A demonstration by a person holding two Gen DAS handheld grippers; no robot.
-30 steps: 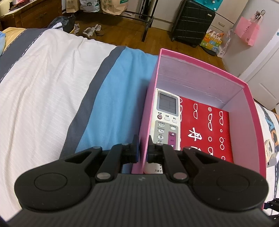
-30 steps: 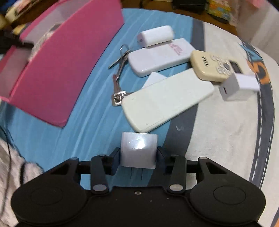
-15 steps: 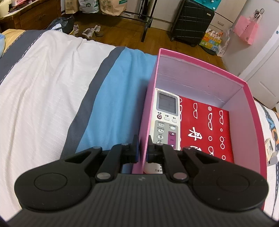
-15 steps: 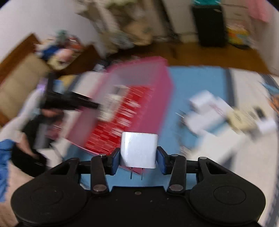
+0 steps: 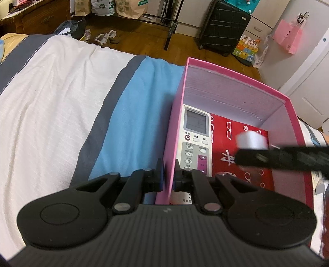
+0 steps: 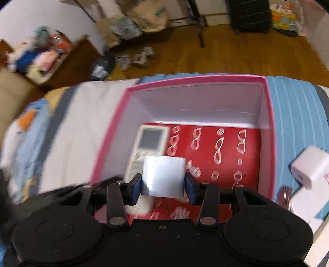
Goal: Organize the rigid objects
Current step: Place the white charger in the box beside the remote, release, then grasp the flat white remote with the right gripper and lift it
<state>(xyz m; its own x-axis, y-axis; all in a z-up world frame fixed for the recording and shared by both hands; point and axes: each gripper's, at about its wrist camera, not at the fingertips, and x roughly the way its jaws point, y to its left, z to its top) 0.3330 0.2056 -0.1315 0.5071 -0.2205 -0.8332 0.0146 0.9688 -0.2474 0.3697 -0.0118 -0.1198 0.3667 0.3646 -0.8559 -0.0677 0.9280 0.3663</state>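
A pink box (image 5: pixel 236 71) with a red patterned floor stands on the striped bed. My left gripper (image 5: pixel 168 180) is shut on its left wall (image 5: pixel 171 143). A white remote control (image 5: pixel 195 143) lies inside along that wall, also seen as the remote control (image 6: pixel 148 145). My right gripper (image 6: pixel 163 188) is shut on a white plug adapter (image 6: pixel 163 177) and hangs over the pink box (image 6: pixel 195 79). In the left wrist view that adapter (image 5: pixel 250 139) shows blurred above the red floor, held by the dark right gripper (image 5: pixel 240 156).
Beside the box on the right lie another white adapter (image 6: pixel 310 166) and pale remotes (image 6: pixel 304 202). Off the bed's far edge are wooden floor, a black suitcase (image 5: pixel 224 26), paper bags (image 5: pixel 129 8) and shoes (image 5: pixel 107 37).
My right gripper has swung the plug adapter from the pile of remotes to above the pink box. The left gripper keeps its hold on the box wall.
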